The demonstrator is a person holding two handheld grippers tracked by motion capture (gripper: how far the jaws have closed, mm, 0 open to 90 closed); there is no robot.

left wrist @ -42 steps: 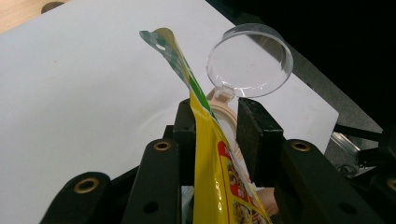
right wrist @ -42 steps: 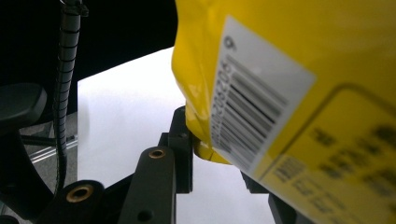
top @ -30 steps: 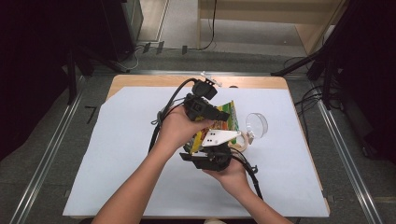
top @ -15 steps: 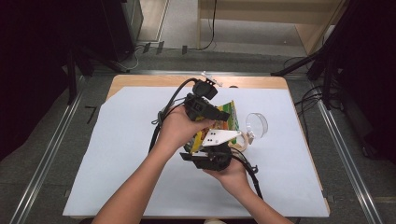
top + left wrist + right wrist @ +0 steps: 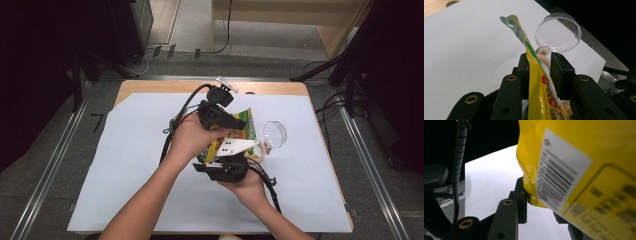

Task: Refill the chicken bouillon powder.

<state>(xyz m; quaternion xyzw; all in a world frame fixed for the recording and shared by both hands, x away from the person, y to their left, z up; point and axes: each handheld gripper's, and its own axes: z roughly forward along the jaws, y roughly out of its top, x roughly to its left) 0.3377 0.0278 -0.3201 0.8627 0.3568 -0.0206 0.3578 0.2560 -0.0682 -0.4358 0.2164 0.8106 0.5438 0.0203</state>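
Nothing shifted since earlier | both tongs, left (image 5: 537, 67) and right (image 5: 540, 200), gripped yellow pouch (image 5: 235, 132) | pour slowly into jar (image 5: 544, 56).

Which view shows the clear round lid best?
The left gripper view: the clear lid stands open and unobstructed beyond the yellow packet, hinge visible. The high view shows it small, right of the hands. The right gripper view gives mostly packet and barcode.

A wooden table (image 5: 150, 86) carries a white sheet (image 5: 130, 165) that covers almost all of it, leaving a bare wood strip at twelve o'clock. A clear round lidded container (image 5: 274, 133) rests on the sheet toward three o'clock.
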